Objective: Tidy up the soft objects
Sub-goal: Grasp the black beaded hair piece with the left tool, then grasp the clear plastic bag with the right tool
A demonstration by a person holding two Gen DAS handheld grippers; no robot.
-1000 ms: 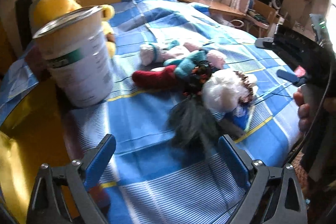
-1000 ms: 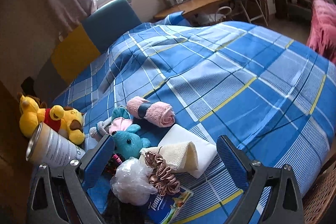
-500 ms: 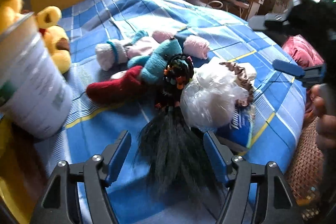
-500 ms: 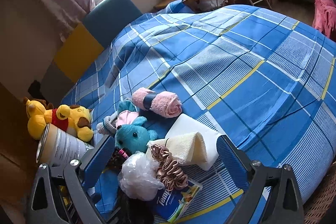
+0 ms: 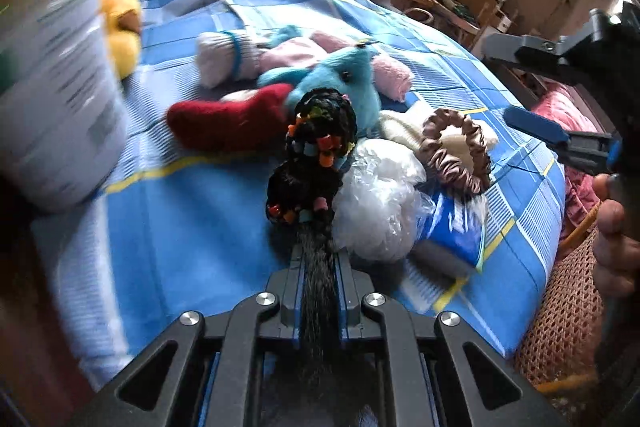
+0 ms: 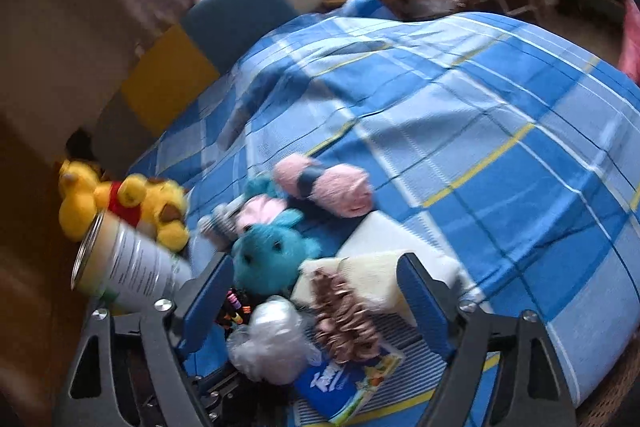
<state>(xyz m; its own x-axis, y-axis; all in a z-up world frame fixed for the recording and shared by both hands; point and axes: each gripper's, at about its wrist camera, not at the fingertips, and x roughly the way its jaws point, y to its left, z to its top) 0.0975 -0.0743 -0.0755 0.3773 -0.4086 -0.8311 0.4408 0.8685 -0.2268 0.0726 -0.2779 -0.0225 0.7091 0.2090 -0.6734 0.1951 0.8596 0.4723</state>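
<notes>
**Dark hair strands caught between the left jaws**

Dark, thin strands of a black hairpiece with coloured beads run straight between the jaws of our left gripper, and the jaws are closed almost fully on them. The beaded part of the hairpiece lies just in front of the jaws, on the blue checked bedcover, touching a white plastic mesh puff at its right side. We judge that the step in hand is the first pick: the grip is made, the lift is not yet done.

Our right gripper hovers above the same heap with its jaws wide apart and nothing between them. Under it we see the puff, a brown satin scrunchie lying on a cream folded cloth, and a turquoise plush animal just behind.

For the next move we think the left gripper must rise slowly, because the strands are slippery and the beads may catch on the mesh puff or on the dark red knitted sock beside it. Where the hairpiece should go we cannot tell; a large metal tin with a pale label stands near, at the left, but whether it is open is not visible.
</notes>
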